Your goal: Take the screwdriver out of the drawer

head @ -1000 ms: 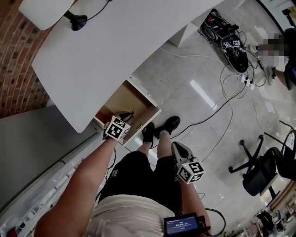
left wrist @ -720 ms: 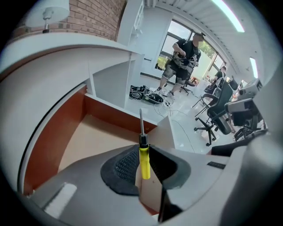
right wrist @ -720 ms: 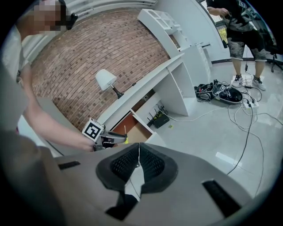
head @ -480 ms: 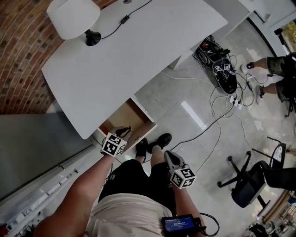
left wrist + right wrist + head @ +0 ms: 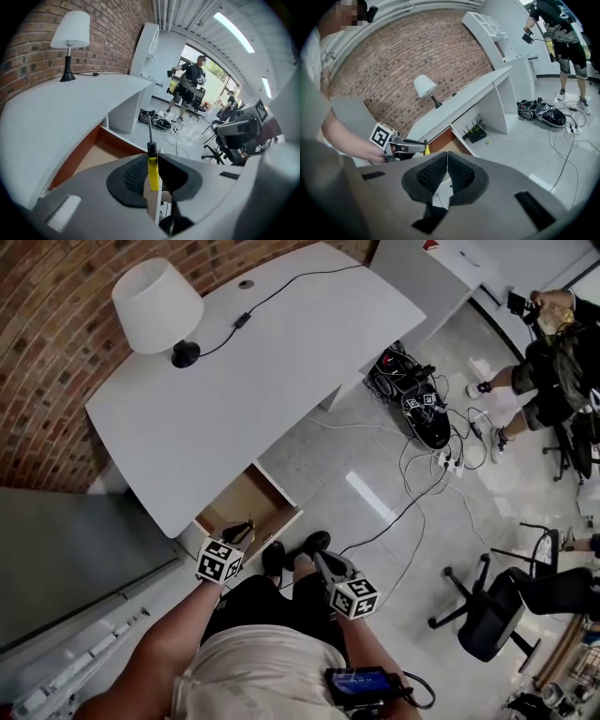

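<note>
Yellow-handled screwdriver (image 5: 153,169): clamped by its handle between the pads of the left gripper (image 5: 156,161), dark shaft pointing away past the jaw tips. Seen from above, it sits with that gripper over the front edge of the open drawer (image 5: 279,500), not lying inside it.

Left gripper, marker cube toward the person's wrist: jaws grasping the screwdriver handle.

Right gripper (image 5: 447,158): jaws clenched together, pads meeting, nothing between them. It hangs above the person's knees, to the right of the drawer and apart from it.

Drawer: pale wood inside, white front, pulled out from under the near end of the desk (image 5: 253,381).

Desk: long white top running along a brick wall (image 5: 47,352). A lamp (image 5: 157,304) with a white shade and a black foot stands at its far left end, with a dark cord trailing across the top.

Floor: pale and glossy, with a tangle of cables (image 5: 412,409) beyond the desk.

Office chair (image 5: 487,615): black, standing at the right, well apart from the desk.

Second person (image 5: 548,343): standing at the far right.
</note>
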